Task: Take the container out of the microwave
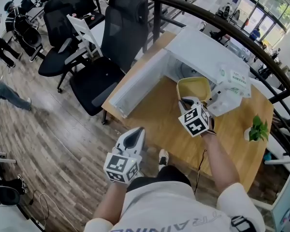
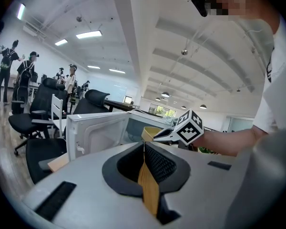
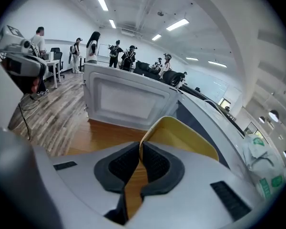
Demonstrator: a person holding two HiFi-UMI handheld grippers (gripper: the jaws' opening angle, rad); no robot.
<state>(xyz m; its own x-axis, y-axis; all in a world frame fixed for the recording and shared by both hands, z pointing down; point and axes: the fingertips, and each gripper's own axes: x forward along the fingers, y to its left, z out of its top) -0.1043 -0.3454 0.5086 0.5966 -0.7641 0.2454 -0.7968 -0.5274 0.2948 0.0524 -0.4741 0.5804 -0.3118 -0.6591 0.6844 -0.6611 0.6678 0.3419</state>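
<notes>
The white microwave [image 1: 203,50] stands on the wooden table [image 1: 159,115] with its door [image 1: 135,83] swung wide open to the left. A yellow container [image 1: 194,87] hangs just in front of the oven's opening, above the table. My right gripper [image 1: 184,100] is shut on its near rim; in the right gripper view the pads [image 3: 152,163] pinch the yellow wall [image 3: 181,137]. My left gripper [image 1: 135,135] is off the table's near left edge, shut with nothing in it. The left gripper view shows the door [image 2: 93,132] and the container [image 2: 151,132] ahead.
A small potted plant [image 1: 257,128] stands at the table's right end. A white bag with green print [image 1: 234,79] lies on the microwave's right side. Black office chairs [image 1: 111,57] stand left of the table, and a dark railing [image 1: 222,23] runs behind it. People stand far off.
</notes>
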